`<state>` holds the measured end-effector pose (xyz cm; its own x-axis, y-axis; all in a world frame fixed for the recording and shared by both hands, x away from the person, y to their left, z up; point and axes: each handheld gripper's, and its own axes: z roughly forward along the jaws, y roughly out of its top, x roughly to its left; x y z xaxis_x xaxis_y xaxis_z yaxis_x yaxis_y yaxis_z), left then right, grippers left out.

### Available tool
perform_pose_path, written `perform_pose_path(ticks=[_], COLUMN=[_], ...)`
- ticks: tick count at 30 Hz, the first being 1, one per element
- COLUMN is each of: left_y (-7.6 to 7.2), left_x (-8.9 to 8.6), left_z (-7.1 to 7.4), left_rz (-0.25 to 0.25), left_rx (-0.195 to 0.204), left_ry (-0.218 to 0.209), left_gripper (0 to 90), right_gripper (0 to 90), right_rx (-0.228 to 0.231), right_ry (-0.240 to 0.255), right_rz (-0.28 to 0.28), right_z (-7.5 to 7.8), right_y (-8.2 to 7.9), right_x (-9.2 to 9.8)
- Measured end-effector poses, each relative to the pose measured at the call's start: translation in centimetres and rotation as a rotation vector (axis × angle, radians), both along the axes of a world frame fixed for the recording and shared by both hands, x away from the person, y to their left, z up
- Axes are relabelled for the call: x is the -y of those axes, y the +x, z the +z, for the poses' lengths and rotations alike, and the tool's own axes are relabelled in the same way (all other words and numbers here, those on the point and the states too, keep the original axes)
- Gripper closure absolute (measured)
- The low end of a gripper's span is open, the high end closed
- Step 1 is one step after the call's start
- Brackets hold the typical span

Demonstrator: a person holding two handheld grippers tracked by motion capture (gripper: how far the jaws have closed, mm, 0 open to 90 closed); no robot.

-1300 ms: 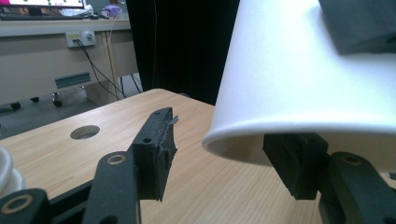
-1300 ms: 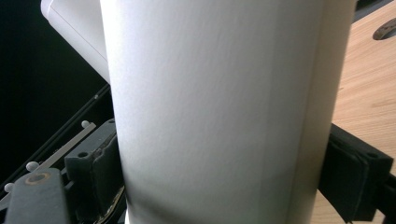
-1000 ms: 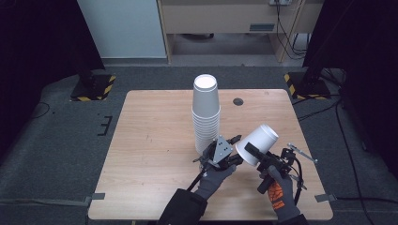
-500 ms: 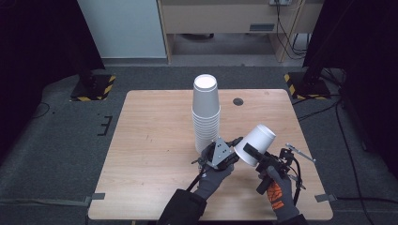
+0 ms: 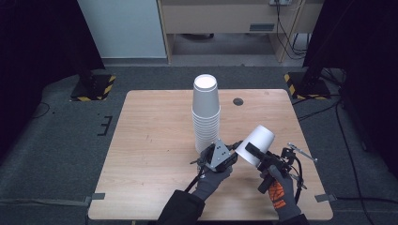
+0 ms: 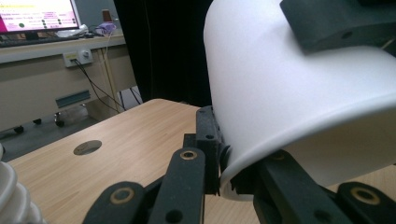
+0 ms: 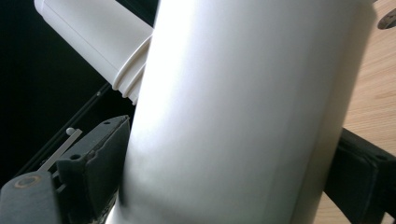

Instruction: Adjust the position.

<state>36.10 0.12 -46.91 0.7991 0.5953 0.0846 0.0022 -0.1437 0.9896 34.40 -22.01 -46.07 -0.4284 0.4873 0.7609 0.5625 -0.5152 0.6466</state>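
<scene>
We hold one white cup (image 5: 257,144) tilted above the table (image 5: 150,140), at five o'clock from the cup stack (image 5: 205,112); our right tongs (image 5: 253,152) clamp its wall, our left tongs (image 5: 233,149) have just been closing and pinch its rim

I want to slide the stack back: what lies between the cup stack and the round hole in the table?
Only bare tabletop separates the cup stack from the round hole, seen in the high view.
</scene>
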Motion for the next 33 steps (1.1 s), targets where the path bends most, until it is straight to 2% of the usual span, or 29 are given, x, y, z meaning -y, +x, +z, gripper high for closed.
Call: perform_pose_path(ticks=[6, 24, 29, 33], left_y=[-0.3, -1.0, -1.3, -1.6], left_x=[-0.3, -1.3, -1.8, -2.3], left_z=[0.0, 0.3, 0.4, 0.4], left_rz=[-0.011, -0.029, -0.046, -0.058], left_rx=[-0.012, -0.047, -0.058, -0.073], left_ry=[0.009, 0.025, 0.04, 0.045], left_gripper=[84.2, 84.8, 85.1, 85.2], right_gripper=[9.5, 7.1, 10.2, 10.4], right_rx=[0.006, 0.019, 0.047, 0.049], right_ry=[-0.002, -0.025, -0.04, -0.047], right_rz=[-0.02, -0.026, -0.095, -0.124], right_z=[0.0, 0.3, 0.4, 0.4], right_y=[0.2, 0.4, 0.3, 0.5], right_x=[0.4, 1.0, 1.7, 2.4])
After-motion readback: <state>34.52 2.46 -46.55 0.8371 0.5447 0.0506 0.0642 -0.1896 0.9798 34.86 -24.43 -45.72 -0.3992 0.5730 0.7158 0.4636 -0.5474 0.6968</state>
